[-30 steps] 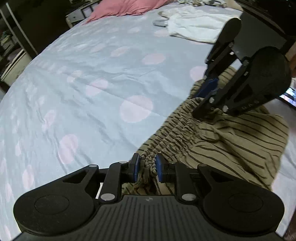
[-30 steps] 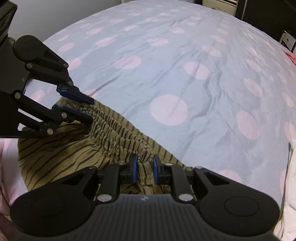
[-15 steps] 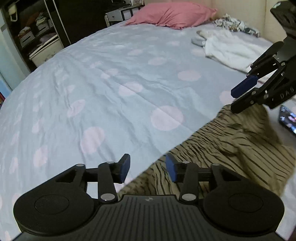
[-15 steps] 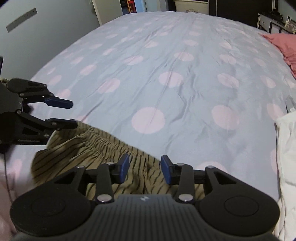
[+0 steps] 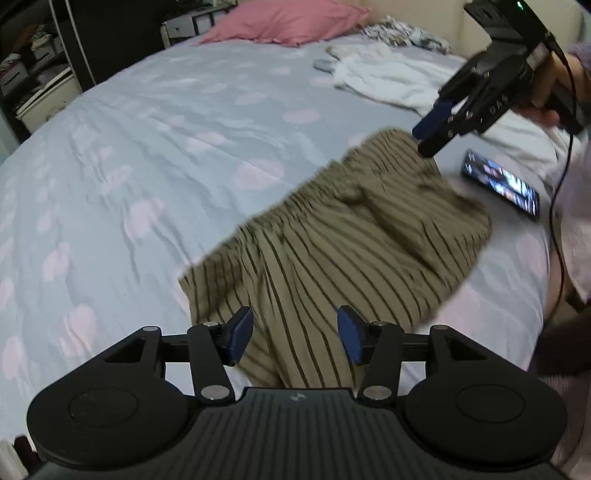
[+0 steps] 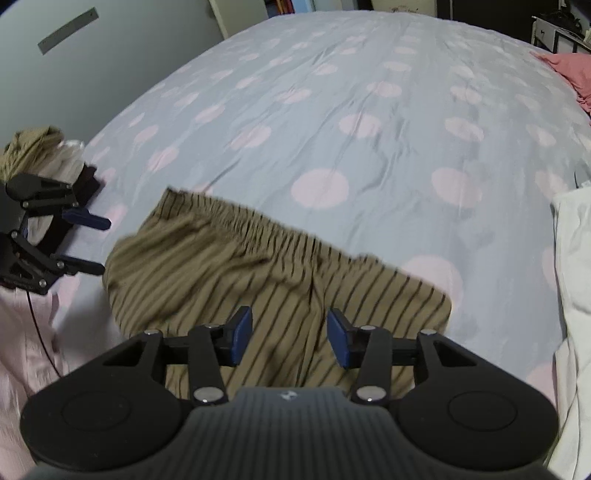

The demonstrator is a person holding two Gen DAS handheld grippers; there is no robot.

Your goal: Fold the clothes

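My left gripper [image 5: 294, 338] hangs with its jaws spread wide, gripping nothing; my right gripper [image 6: 289, 338] is equally wide and empty; the striped shorts [image 5: 332, 251] lie loose and rumpled on the dotted bedsheet [image 5: 166, 147], beneath both; a phone [image 5: 500, 184] rests just beside them.

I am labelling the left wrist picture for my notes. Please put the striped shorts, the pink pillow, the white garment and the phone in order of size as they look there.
1. Striped shorts, clearly largest.
2. and 3. Pink pillow and white garment: they look alike, and both lie far from the camera, so I do not rank them.
4. Phone, smallest.
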